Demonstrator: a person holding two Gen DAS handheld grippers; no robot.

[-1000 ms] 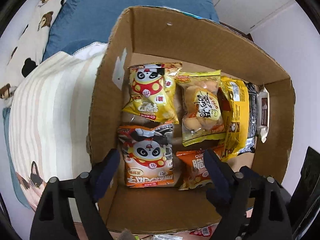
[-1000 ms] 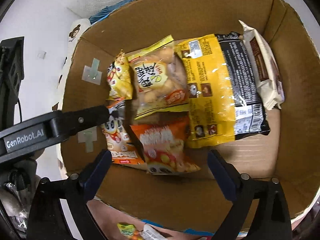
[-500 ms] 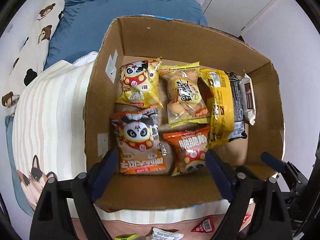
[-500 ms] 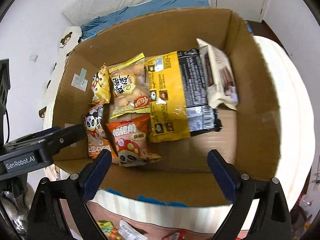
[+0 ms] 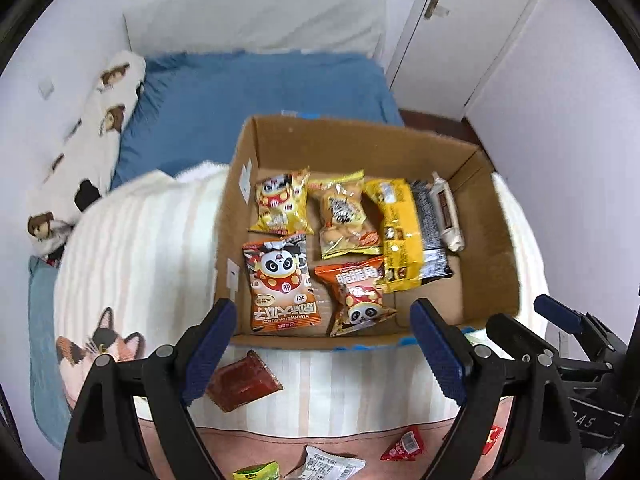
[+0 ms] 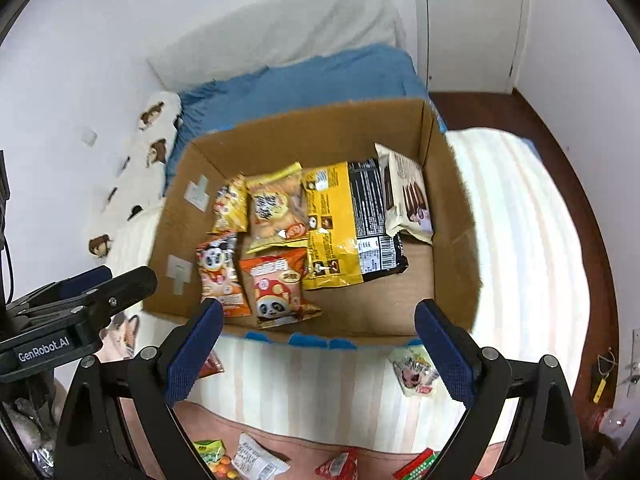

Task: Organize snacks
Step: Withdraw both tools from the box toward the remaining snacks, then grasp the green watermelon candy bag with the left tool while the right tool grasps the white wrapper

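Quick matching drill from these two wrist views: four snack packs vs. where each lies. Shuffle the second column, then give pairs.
Things:
1. cream wafer pack
2. dark red packet
3. orange panda bag
4. yellow panda bag

Places:
A. in the box, far left corner
B. in the box, leaning on its right wall
C. on the striped blanket, outside the box
D. in the box, near left corner

Pairs: 1-B, 2-C, 3-D, 4-A
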